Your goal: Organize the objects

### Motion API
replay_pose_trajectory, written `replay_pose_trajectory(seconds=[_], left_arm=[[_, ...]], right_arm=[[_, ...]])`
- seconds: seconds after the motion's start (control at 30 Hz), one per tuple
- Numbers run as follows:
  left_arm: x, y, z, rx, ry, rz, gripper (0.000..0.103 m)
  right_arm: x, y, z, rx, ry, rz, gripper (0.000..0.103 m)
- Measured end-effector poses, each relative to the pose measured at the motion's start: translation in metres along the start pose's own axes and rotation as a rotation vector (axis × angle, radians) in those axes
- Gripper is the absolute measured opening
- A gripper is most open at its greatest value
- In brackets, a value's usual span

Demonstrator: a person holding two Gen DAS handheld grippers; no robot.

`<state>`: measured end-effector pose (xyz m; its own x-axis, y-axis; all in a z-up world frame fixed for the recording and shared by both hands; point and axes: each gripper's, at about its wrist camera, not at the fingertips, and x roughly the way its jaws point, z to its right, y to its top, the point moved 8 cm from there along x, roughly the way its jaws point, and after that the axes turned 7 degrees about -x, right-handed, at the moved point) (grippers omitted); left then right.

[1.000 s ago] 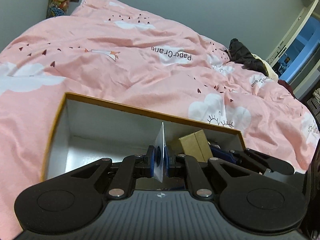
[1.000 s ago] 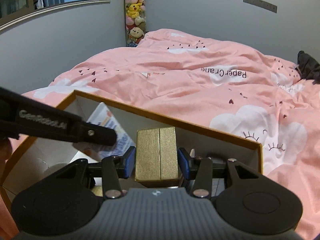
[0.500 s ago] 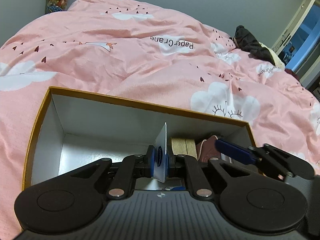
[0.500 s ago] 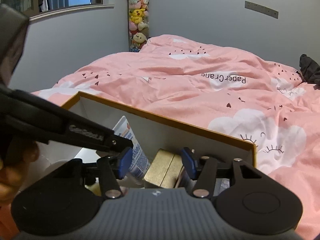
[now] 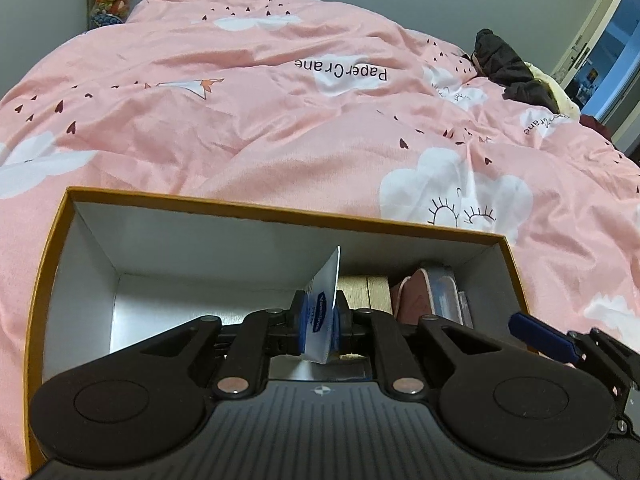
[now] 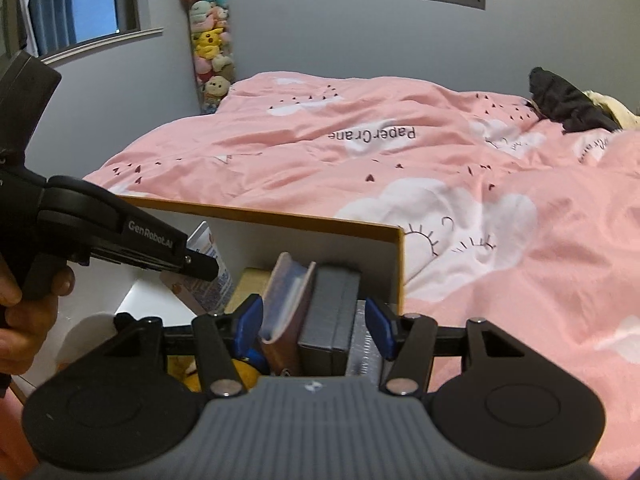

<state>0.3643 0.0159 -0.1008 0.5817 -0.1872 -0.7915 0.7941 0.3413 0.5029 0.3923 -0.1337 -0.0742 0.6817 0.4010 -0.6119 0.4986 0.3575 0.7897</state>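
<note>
- I'm working over a bed covered by a pink duvet (image 5: pixel 248 120) printed with white clouds and the words "Paper Crane"; grey walls stand behind it.
- Taking the orange-rimmed box (image 5: pixel 280 214) on the duvet as my landmark: far beyond its left corner a column of plush toys (image 6: pixel 210 52) stands against the wall, with a window (image 6: pixel 92 0) left of that.
- Beyond the box's right end a dark garment (image 5: pixel 508 64) lies on the duvet.
- The box is white inside, its left half bare.
- My left gripper (image 5: pixel 320 316) is nearly closed, pinching a white and blue tube (image 5: pixel 324 300) upright over the box's middle.
- Right of the tube, inside the box, stand a gold box (image 5: pixel 370 294), a pinkish wallet (image 6: pixel 286 300) and a grey case (image 6: pixel 336 304).
- My right gripper (image 6: pixel 312 324) has just been opening; its jaws stand apart over the wallet and case, gripping nothing.
</note>
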Motion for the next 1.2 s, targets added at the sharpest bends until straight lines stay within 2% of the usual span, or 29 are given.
replay_pose_trajectory(seconds=[0.23, 0.47, 0.53, 0.7, 0.8, 0.9, 1.0, 1.1, 1.2], left_arm=[[0.0, -0.001, 0.006, -0.02, -0.026, -0.032, 0.023], [-0.028, -0.003, 0.017, 0.068, 0.019, 0.032, 0.041], [-0.045, -0.003, 0.02, 0.089, 0.031, 0.071, 0.049], [-0.096, -0.009, 0.029, 0.138, 0.028, 0.181, 0.054], [-0.132, -0.016, 0.038, 0.184, 0.02, 0.273, 0.062], [-0.165, -0.026, 0.046, 0.238, 0.046, 0.362, 0.065], [-0.191, -0.032, 0.044, 0.221, 0.064, 0.416, 0.065], [-0.218, -0.038, 0.038, 0.202, 0.093, 0.515, 0.067], [-0.235, -0.047, 0.032, 0.214, 0.112, 0.568, 0.075]], right_arm=[[-0.003, -0.001, -0.005, -0.013, 0.017, -0.001, 0.059], [-0.018, -0.004, -0.014, -0.02, 0.028, 0.0, 0.061], [-0.027, -0.003, -0.016, -0.018, 0.027, 0.01, 0.064], [-0.057, 0.002, -0.022, -0.009, 0.031, 0.053, 0.069], [-0.08, 0.006, -0.028, -0.006, 0.029, 0.088, 0.073], [-0.105, 0.008, -0.034, -0.007, 0.021, 0.134, 0.075], [-0.128, 0.009, -0.038, -0.017, 0.007, 0.172, 0.086], [-0.15, 0.007, -0.041, -0.014, -0.012, 0.21, 0.094], [-0.164, 0.003, -0.042, 0.014, -0.031, 0.236, 0.099]])
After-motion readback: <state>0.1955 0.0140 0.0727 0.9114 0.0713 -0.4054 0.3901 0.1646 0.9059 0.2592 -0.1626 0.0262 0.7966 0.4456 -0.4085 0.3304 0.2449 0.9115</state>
